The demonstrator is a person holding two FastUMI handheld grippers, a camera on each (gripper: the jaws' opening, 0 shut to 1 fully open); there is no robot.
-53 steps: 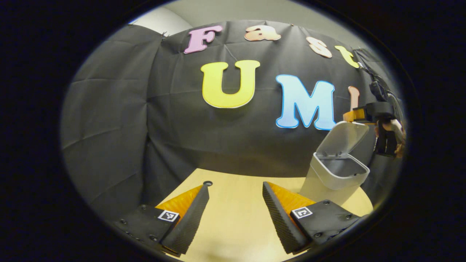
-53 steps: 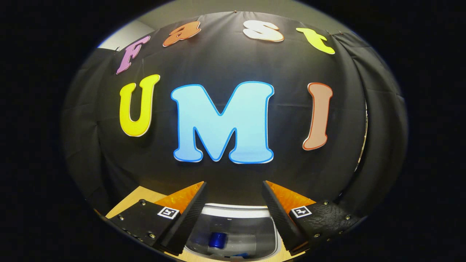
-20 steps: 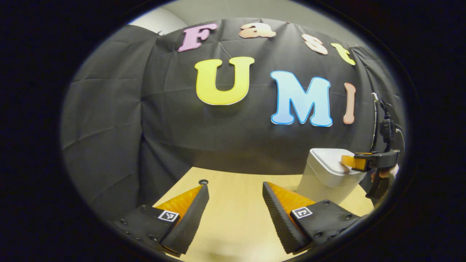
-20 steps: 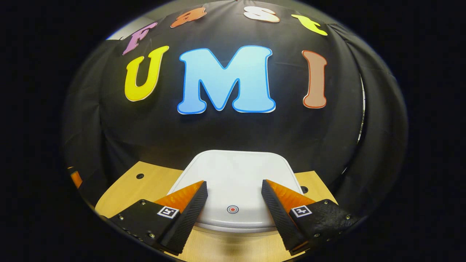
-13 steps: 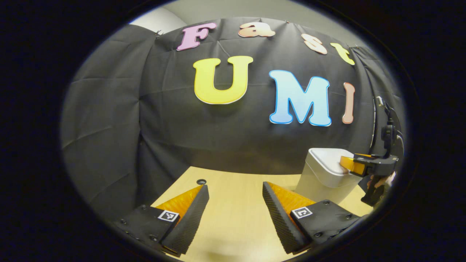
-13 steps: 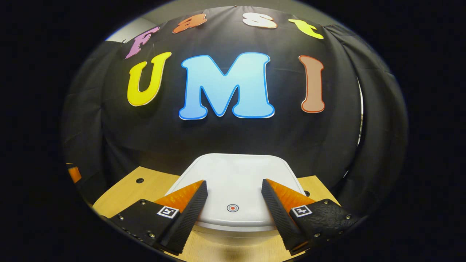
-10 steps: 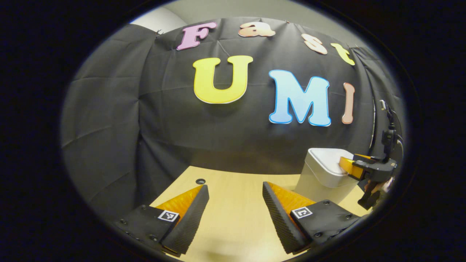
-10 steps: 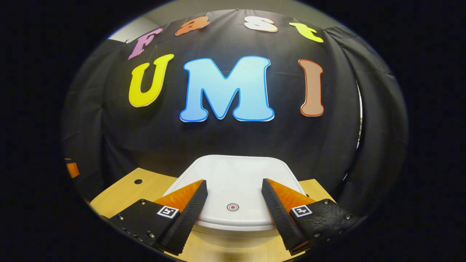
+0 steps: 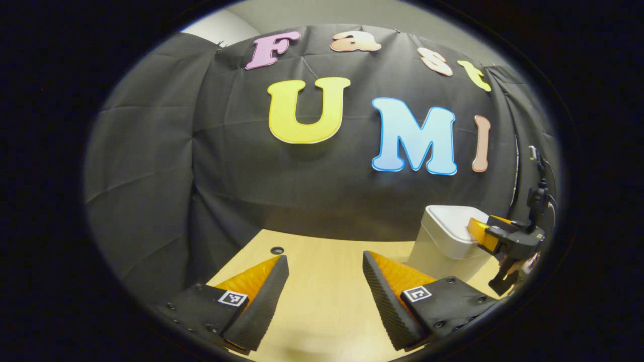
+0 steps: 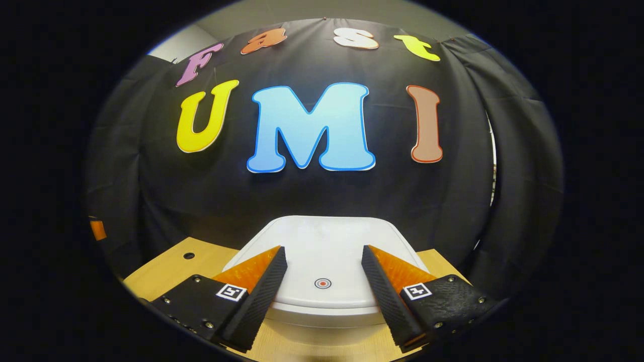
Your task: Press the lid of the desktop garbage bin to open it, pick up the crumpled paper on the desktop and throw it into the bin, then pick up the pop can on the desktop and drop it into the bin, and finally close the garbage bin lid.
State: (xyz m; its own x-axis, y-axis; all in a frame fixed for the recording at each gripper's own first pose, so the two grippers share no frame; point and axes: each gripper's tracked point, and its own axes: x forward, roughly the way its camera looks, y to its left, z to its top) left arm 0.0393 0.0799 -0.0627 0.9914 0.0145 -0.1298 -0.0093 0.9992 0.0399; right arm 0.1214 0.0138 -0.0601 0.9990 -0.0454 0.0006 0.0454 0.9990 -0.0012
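Bin: the white garbage bin [image 9: 443, 246] stands on the wooden desktop [image 9: 322, 296] at its far right, close to the black cloth wall.
Lid: the lid [image 10: 327, 251] lies flat on the bin; judged shut, so the task appears to be at or past its last step.
Press mark: a small round mark [image 10: 322, 283] sits near the lid's near edge.
Right gripper: the right gripper [image 10: 322, 256] has its jaws wide apart and grips nothing.
Key relation: in the right gripper view the lid lies straight ahead of and below the fingers, the mark centred in the gap between them; whether the tips touch the lid cannot be told.
Side check: in the left gripper view the right gripper [image 9: 483, 234] is level with the lid's near right edge.
Left gripper: the left gripper [image 9: 324, 264] is over bare desktop, well to the left of the bin, jaws wide and holding nothing.
Nearer hand: the right, by a clear margin.
Next move: probably a straight pull back towards the near side, clear of the lid.
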